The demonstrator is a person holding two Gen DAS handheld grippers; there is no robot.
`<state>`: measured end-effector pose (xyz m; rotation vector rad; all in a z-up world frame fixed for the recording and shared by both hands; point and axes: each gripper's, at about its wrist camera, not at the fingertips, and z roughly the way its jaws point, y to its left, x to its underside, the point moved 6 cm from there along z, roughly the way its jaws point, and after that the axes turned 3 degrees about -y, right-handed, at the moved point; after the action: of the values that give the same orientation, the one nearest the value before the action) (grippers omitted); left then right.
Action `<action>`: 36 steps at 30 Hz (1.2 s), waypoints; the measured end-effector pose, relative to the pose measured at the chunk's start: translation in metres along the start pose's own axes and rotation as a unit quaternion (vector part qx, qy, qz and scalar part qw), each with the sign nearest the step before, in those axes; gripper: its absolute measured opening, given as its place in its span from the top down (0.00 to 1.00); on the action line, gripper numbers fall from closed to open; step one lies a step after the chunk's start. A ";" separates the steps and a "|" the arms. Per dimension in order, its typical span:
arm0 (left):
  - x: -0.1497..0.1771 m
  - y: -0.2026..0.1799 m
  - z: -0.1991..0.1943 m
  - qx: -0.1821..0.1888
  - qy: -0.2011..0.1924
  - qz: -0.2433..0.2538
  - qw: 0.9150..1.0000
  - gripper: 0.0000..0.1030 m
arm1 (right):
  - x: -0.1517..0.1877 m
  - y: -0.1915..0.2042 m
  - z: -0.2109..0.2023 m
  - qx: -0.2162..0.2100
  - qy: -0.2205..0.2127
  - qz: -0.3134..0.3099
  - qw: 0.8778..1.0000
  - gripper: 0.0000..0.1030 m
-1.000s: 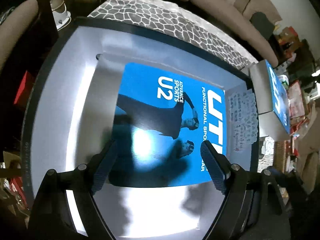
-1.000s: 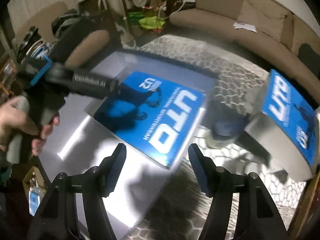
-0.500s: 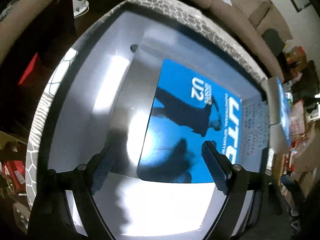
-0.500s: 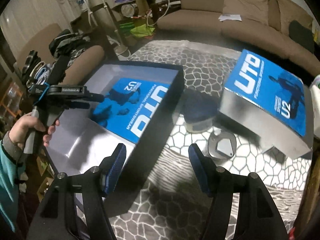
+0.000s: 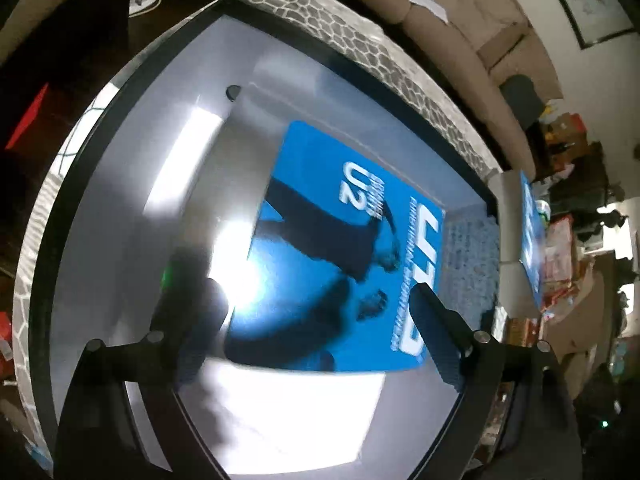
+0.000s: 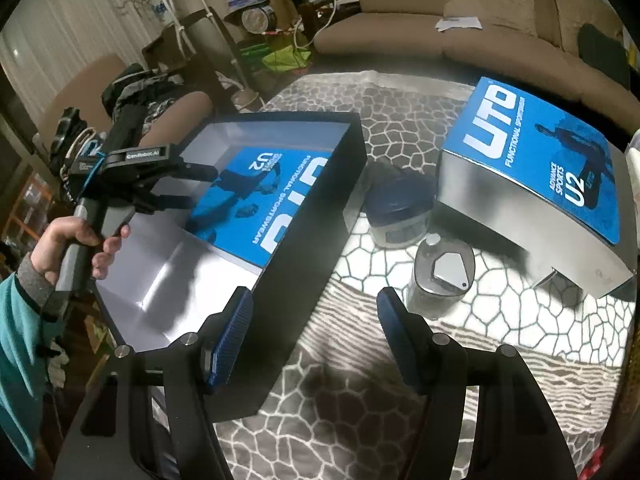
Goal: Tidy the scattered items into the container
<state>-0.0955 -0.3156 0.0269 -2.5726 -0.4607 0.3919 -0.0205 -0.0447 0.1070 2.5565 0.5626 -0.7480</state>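
Right wrist view: black-walled container, silver-lined, blue box flat inside.

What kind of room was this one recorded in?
Most likely a lived-in home living room. A long tan sofa runs behind a low table under a stone-patterned cloth, and household clutter, bags and boxes, is piled along the far wall. It looks nothing like a lab or workshop.

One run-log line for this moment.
left claw: just opening, empty, over blue box in container | right claw: open, empty | second blue box: outside
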 end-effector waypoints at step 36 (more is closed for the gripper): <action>-0.020 -0.033 0.064 -0.179 0.073 0.153 0.969 0.00 | 0.034 -0.041 -0.003 -0.027 0.000 0.039 0.999 0.32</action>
<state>-0.1443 -0.2694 -0.0057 -3.0100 -0.0820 0.2359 -0.0125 -0.0006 0.0787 2.5133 0.4739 -0.6975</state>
